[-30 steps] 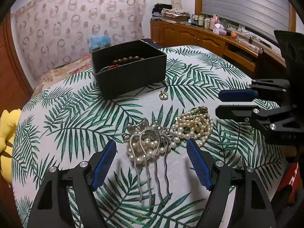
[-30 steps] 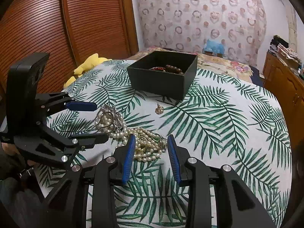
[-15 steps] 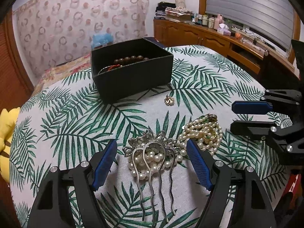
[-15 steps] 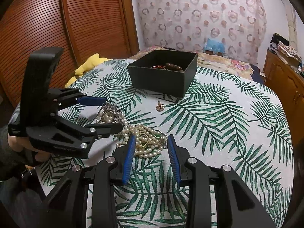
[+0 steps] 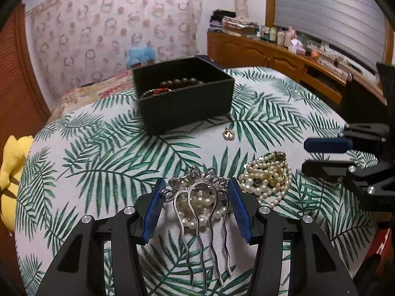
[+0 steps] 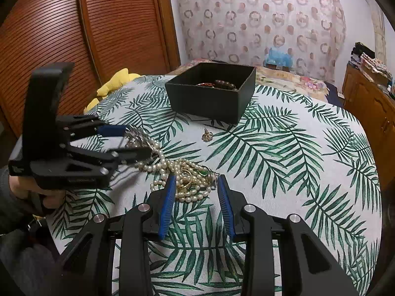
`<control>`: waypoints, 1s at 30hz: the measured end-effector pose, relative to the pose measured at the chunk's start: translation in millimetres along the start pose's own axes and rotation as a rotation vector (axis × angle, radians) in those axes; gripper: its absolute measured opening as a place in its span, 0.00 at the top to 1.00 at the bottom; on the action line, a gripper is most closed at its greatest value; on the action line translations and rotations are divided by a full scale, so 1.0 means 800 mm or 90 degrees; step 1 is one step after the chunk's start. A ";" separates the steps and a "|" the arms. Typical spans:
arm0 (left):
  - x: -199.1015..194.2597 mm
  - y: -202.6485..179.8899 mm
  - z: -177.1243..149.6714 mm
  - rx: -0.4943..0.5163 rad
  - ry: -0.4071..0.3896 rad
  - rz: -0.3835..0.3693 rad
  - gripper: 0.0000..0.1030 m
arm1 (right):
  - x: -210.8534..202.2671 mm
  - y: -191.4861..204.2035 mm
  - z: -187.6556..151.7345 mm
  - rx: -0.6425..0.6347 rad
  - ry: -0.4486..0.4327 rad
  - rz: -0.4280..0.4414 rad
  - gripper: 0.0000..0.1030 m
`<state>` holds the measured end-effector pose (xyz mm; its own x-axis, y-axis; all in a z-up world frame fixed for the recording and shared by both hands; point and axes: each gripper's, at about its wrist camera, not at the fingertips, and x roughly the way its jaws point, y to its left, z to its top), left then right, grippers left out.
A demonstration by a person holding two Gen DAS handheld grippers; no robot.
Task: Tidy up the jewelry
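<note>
A silver hair comb (image 5: 201,197) with a floral head lies over some pearls on the leaf-print table. My left gripper (image 5: 196,208) straddles its head, jaws narrowed close to its sides, contact unclear; it also shows in the right wrist view (image 6: 128,143). A pile of pearl necklaces (image 5: 269,175) lies to its right, also in the right wrist view (image 6: 187,180). My right gripper (image 6: 196,197) is open around the pile's near edge. A black box (image 5: 185,96) holding dark beads stands farther back. A small gold brooch (image 5: 227,133) lies before it.
The round table (image 6: 284,153) has a leaf-print cloth. A yellow soft toy (image 5: 12,172) sits off its left edge. A wooden cabinet (image 5: 284,56) with clutter runs along the right wall. A louvred wooden door (image 6: 74,24) stands at the left.
My left gripper has moved forward over the comb and its jaws have narrowed around the comb's head. My right gripper has moved forward to the pearl pile.
</note>
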<state>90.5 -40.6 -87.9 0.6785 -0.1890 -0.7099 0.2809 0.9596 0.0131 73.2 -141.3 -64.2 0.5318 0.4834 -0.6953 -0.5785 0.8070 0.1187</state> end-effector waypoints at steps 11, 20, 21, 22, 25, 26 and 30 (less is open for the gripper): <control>-0.028 0.016 0.002 -0.034 -0.034 -0.005 0.52 | 0.009 0.004 -0.003 -0.008 0.010 0.002 0.64; -0.029 0.018 -0.002 -0.041 -0.029 -0.005 0.73 | 0.023 0.026 0.006 -0.041 0.020 0.017 0.64; -0.027 0.019 -0.004 -0.042 -0.025 -0.005 0.73 | 0.023 0.028 0.008 -0.044 0.018 0.020 0.64; -0.025 0.021 -0.006 -0.044 -0.022 -0.006 0.73 | 0.022 0.029 0.009 -0.045 0.017 0.020 0.64; -0.026 0.029 -0.010 -0.054 -0.022 -0.002 0.73 | 0.020 0.031 0.010 -0.046 0.016 0.019 0.64; -0.027 0.031 -0.011 -0.058 -0.022 -0.001 0.70 | 0.020 0.031 0.010 -0.046 0.016 0.019 0.64; -0.026 0.036 -0.013 -0.062 -0.012 -0.027 0.42 | 0.019 0.028 0.005 -0.041 0.019 0.014 0.64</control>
<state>77.2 -6.7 -80.2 0.6808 -0.2324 -0.6946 0.2426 0.9664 -0.0856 71.0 -114.6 -68.8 0.5003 0.4897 -0.7140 -0.6285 0.7726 0.0895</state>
